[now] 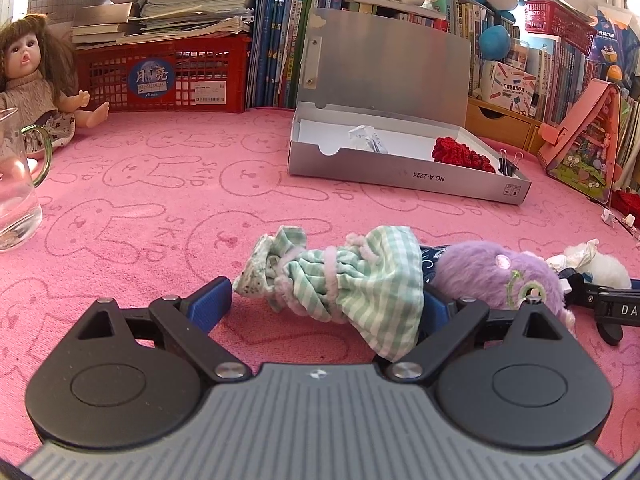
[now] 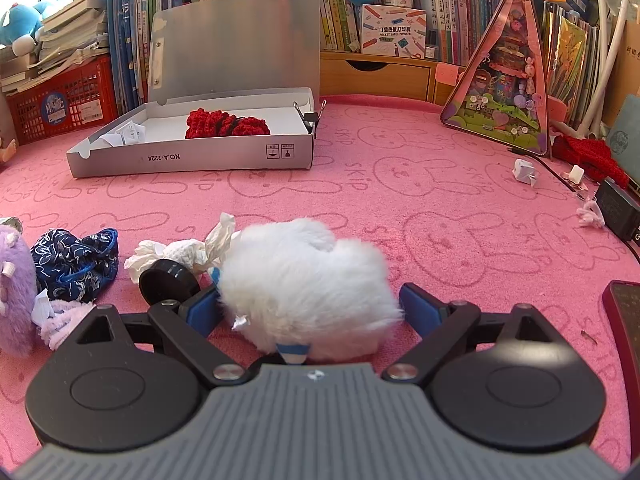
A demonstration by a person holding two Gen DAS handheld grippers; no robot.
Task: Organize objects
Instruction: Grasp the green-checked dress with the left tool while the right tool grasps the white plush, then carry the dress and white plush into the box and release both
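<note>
The pink rabbit-printed bench cloth (image 1: pixel 160 208) fills both views. The open grey cardboard box (image 2: pixel 192 156) sits upper left in the right wrist view, red knitted bundle (image 2: pixel 228 123) inside. The green-checked doll dress (image 1: pixel 344 280) lies lengthwise across lower centre of the left view (collar end pointing left), between the spread left claw (image 1: pixel 326 300). Only the right view shows the fluffy white plush toy (image 2: pixel 308 280) clearly, between the right claw (image 2: pixel 316 308), its fingers apart.

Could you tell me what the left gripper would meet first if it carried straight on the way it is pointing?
Most likely the green checked doll dress, which already lies between the open left gripper fingers; beyond it, bare pink cloth, though depth is hard to judge.
</note>
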